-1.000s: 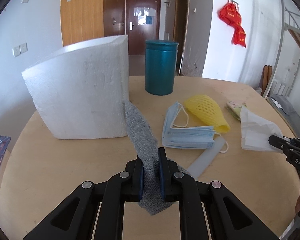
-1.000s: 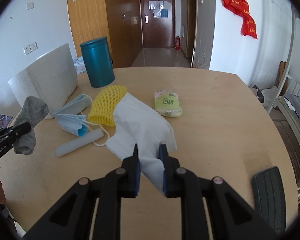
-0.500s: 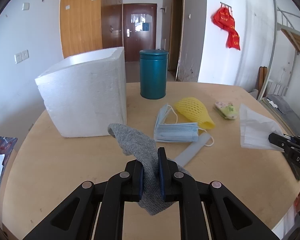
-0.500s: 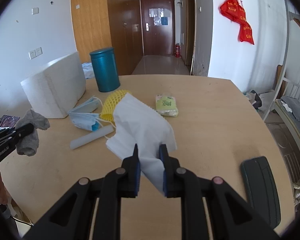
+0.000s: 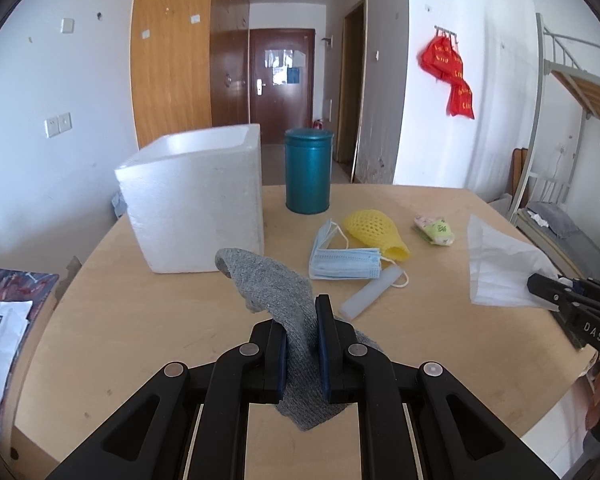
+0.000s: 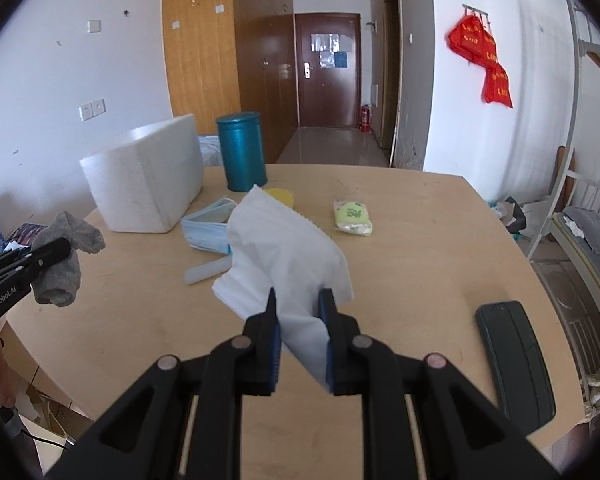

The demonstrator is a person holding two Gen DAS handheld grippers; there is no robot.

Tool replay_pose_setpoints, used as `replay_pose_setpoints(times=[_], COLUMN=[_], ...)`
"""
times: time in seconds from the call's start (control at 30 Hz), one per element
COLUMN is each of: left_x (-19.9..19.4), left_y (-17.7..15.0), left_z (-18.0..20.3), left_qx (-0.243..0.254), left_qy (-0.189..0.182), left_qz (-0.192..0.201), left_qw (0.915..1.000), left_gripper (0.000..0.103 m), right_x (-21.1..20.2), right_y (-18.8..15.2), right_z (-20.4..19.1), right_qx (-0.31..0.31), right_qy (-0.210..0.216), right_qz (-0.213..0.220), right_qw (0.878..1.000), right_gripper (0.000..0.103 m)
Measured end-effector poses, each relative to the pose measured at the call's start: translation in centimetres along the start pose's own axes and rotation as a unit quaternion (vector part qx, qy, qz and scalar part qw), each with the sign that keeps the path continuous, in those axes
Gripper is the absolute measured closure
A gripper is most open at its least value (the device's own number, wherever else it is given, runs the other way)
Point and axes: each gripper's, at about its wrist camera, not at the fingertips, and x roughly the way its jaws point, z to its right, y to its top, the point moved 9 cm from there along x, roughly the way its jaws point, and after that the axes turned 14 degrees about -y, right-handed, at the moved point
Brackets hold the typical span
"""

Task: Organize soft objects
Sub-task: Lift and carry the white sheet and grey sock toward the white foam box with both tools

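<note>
Left wrist view: left claw point(image 5: 302, 336) clamped on half-hidden grey sock point(image 5: 272, 284), right claw point(image 5: 540, 284) on tissue point(image 5: 496, 268).

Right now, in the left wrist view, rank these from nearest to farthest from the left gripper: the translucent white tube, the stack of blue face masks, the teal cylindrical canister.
From the left gripper:
1. Translucent white tube, just ahead, to the right.
2. Stack of blue face masks, behind the tube.
3. Teal cylindrical canister, upright at the table's far edge.
</note>
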Motion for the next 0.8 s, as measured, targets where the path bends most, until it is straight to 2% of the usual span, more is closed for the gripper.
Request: replay_pose_setpoints(times=[0.67, 0.8], left_x=[-10.7, -12.8], left_y=[-1.5, -1.8], left_z=[0.6, 0.3], left_qx=[0.002, 0.001], left_qy=[0.027, 0.043], left_qz=[0.079, 0.097], left_qw=[0.9965, 0.9944], left_gripper=[0.09, 0.09], right_x=[-8.3, -9.4], right_y=[-0.6, -0.8], right_z=[-5.1, -6.3], right_qx=[-0.019, -0.026], right_qy=[0.064, 0.077], right_qz=[0.073, 0.082], right_qw=[0.995, 0.993], right_gripper=[0.082, 0.082])
